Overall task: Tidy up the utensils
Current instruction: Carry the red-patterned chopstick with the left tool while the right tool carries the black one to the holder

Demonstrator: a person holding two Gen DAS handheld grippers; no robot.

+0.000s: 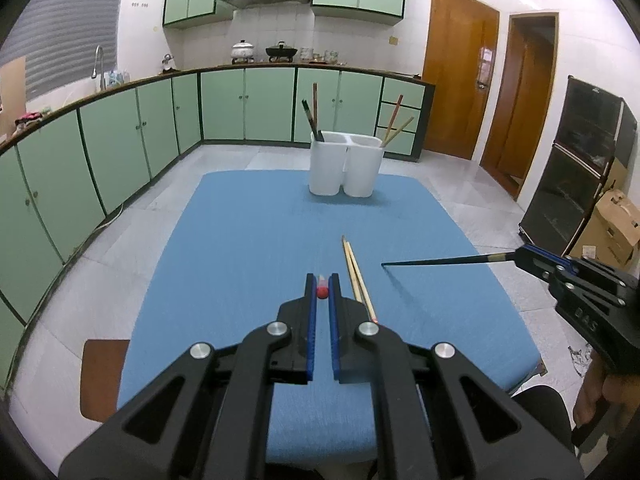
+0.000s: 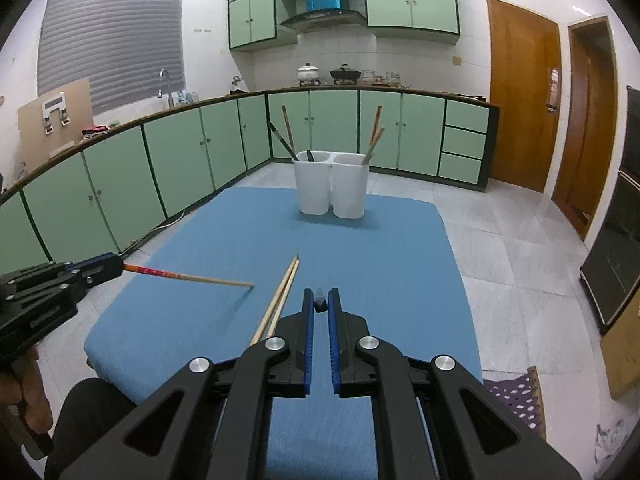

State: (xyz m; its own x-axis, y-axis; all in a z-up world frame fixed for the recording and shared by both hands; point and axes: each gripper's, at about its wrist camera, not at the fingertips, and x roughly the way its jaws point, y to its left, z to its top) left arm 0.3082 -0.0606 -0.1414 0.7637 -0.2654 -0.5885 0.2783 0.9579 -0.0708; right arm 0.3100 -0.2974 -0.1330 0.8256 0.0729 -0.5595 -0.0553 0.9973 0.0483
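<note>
While both hands hang above the blue cloth (image 1: 248, 240), each gripper is clamped on a single chopstick by its thick end, so the thin tips point ahead for dropping in. The left gripper (image 1: 322, 285) pinches the red-handled chopstick (image 2: 188, 277), the right gripper (image 2: 320, 300) the dark chopstick (image 1: 440, 260). Beyond them, at the cloth's far end, stands the white twin-cup holder (image 1: 345, 168): dark sticks in its left cup, pale wooden ones in its right, sorted by kind. Nearer than the holder, a pale pair (image 1: 356, 272) lies side by side on the cloth, waiting its turn, I'd say.
</note>
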